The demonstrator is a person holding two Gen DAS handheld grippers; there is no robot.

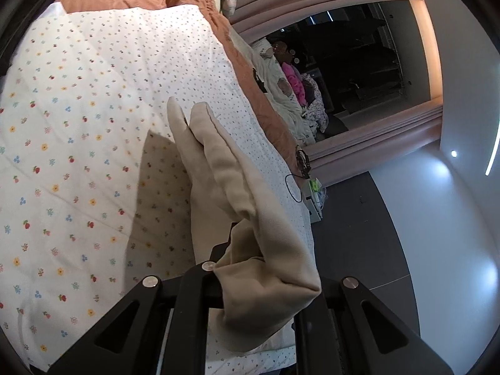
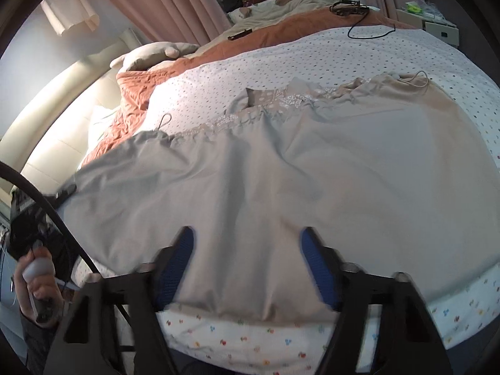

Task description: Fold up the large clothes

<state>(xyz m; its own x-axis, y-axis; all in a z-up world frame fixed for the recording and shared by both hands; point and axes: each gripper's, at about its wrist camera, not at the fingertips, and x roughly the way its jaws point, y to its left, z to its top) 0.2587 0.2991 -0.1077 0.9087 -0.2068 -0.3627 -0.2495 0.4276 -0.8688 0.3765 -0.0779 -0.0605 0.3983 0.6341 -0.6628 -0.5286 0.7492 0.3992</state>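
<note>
**A:** Where was the garment lying?

**B:** The beige dress (image 2: 281, 162) was spread across the floral quilt (image 2: 343, 62) on the bed, its gathered, lace-trimmed top edge (image 2: 250, 115) toward the far side and its hem at the near edge. A thin strap loop (image 2: 165, 121) stuck up at the far left corner, and another strap (image 2: 415, 79) lay at the far right.

**A:** And the right gripper?

**B:** The right gripper (image 2: 247, 250) sat low over the hem with its blue-padded fingers (image 2: 179, 259) spread wide — cloth between them, nothing pinched. The picture was blurred there, so I couldn't tell whether the pads touched the fabric.

**A:** The left one?

**B:** The left gripper (image 1: 247, 250) was pinching a bunched fold of the dress (image 1: 225, 172). The cloth draped over the fingers and hid their tips, and a long fold ran away from the claw, raised above the quilt (image 1: 78, 109) and casting a shadow on it.

**A:** Anything else on the bed?

**B:** A rust-coloured blanket (image 2: 137, 93) past the quilt, a beige pillow (image 2: 150, 54) beside it, and a black cable (image 2: 368, 31) looping across the far side — near a white nightstand (image 2: 440, 28).
</note>
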